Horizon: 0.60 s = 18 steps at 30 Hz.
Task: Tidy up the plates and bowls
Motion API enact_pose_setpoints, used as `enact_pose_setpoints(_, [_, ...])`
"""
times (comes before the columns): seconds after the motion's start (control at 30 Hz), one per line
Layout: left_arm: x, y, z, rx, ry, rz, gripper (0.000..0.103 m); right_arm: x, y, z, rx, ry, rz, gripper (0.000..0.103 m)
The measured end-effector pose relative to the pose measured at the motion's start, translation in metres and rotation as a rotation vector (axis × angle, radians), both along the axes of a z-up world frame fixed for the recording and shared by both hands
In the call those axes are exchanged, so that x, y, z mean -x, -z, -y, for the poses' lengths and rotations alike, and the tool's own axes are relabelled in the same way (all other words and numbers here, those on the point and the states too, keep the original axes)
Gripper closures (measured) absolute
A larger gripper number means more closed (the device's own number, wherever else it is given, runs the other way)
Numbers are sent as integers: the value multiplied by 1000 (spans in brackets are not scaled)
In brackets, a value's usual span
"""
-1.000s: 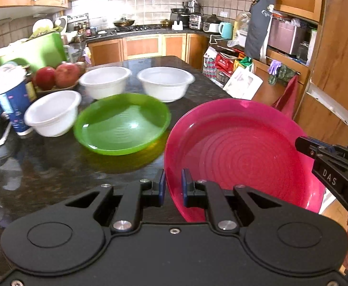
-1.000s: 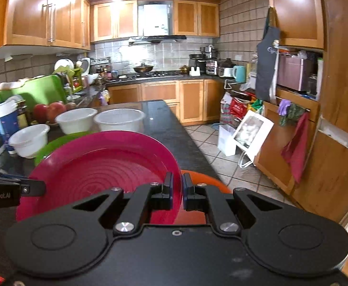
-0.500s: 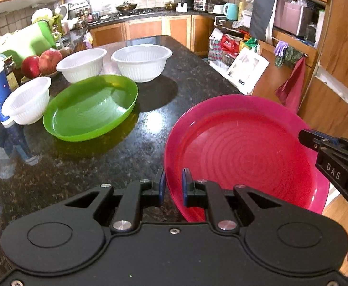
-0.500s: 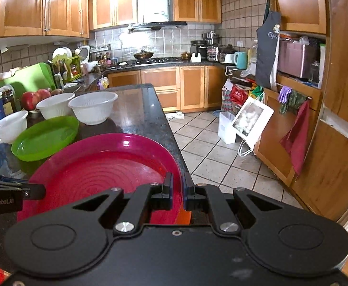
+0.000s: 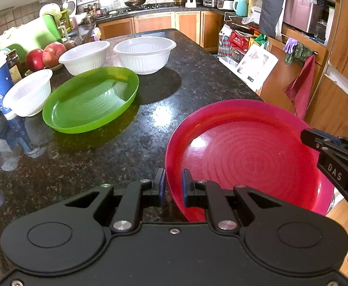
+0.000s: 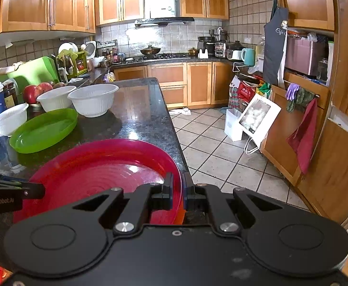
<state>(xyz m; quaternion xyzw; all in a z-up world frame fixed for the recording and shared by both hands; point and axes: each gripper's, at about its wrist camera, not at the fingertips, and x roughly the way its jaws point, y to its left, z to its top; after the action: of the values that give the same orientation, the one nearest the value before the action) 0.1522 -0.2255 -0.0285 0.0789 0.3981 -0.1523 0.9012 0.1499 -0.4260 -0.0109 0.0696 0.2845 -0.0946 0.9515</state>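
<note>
Both grippers are clamped on the rim of the pink plate (image 5: pixel 250 157): the left gripper (image 5: pixel 174 186) at its near-left edge, the right gripper (image 6: pixel 178 190) at the opposite edge. The plate sits at the counter (image 5: pixel 150 128) corner, near the green plate (image 5: pixel 90 100) and 3 white bowls (image 5: pixel 145 53).

1. Red plate (image 5: pixel 250 157): round, ridged, translucent, at the counter's near right edge.
2. Green plate (image 5: pixel 90 100): oval, flat on the counter, far left of the red one.
3. Three white ribbed bowls, upright: small (image 5: pixel 28 93) at left, two larger (image 5: pixel 84 57) (image 5: pixel 145 53) beyond the green plate.
</note>
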Motion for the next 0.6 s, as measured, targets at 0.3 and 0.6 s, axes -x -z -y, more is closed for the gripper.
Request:
enact_pose_setpoints(0.3, [5, 3, 5, -22, -5, 28, 78, -1, 4, 0, 1, -9, -13, 89])
enact_pose_setpoints(0.6, [6, -1, 0, 5, -11, 33, 68, -3, 6, -2, -20, -22, -14, 76])
